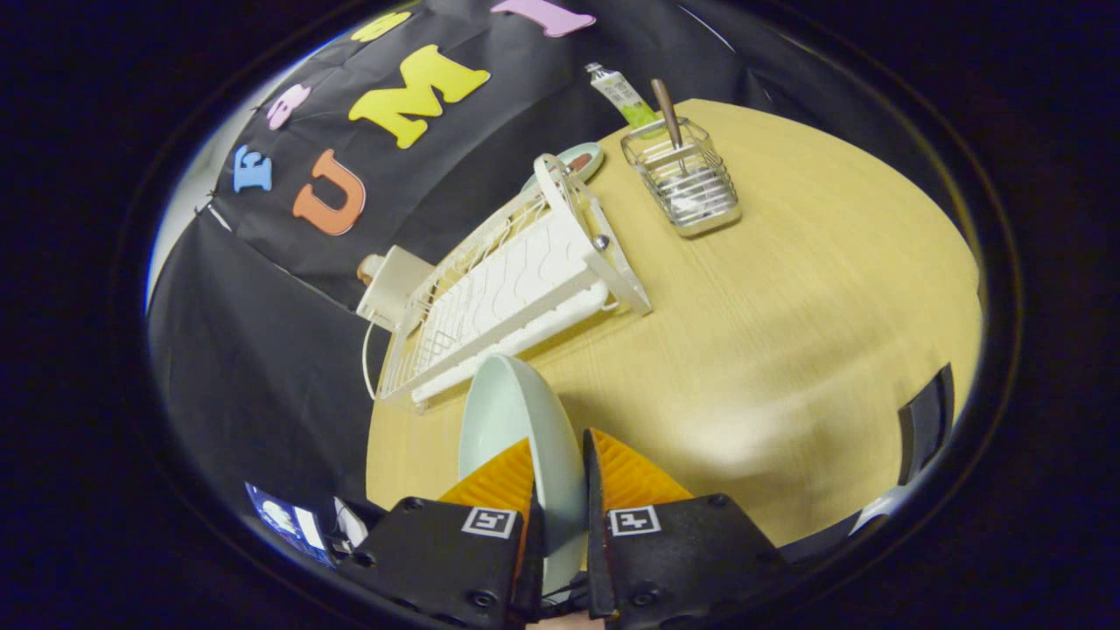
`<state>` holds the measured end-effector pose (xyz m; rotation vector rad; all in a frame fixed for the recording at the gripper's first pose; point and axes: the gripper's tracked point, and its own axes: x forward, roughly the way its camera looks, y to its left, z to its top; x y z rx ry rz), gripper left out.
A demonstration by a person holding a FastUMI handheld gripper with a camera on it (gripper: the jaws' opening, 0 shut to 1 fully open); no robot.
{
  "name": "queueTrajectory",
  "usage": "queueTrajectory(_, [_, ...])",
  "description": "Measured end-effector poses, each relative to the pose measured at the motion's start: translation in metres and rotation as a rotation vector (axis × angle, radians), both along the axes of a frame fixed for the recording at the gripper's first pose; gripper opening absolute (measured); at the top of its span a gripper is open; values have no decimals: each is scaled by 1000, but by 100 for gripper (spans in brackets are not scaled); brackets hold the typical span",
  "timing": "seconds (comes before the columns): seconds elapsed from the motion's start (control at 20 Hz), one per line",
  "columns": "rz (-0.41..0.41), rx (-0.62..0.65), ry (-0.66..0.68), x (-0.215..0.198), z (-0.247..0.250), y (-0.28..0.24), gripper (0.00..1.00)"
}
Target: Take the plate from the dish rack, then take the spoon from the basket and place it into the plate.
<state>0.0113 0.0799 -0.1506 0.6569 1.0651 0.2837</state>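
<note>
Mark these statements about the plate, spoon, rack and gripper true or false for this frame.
1. The gripper is shut on the plate. True.
2. The plate lies flat on the table. False: it is held on edge between the fingers, ahead of the dish rack.
3. The spoon stands in the wire basket. True.
4. The spoon is already in the plate. False: it is in the basket, beyond the rack.
5. The basket sits inside the dish rack. False: it stands apart on the table.

Bright glare on the table (pixel 744 429), slight blur, strong fisheye bending.
</note>
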Motion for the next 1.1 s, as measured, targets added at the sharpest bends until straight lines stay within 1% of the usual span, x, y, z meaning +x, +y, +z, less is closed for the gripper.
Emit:
queueTrajectory(0.1, [-6,33,8,3,-8,3,25])
queueTrajectory(0.2, [-7,27,12,6,-17,3,25])
queueTrajectory(0.45, [-17,76,23,11,-23,5,28])
queueTrajectory(0.55, [-14,77,20,13,-25,3,29])
queueTrajectory(0.8, [-16,65,5,17,-24,-4,42])
queueTrajectory(0.85, [-16,67,-5,16,-21,-4,42])
queueTrajectory(0.95, [-9,53,-42,16,-11,-6,48])
queueTrajectory(1.05, [-5,-27,-123,18,-1,-17,58])
queueTrajectory(1.1, [-4,-79,-175,20,7,-25,68])
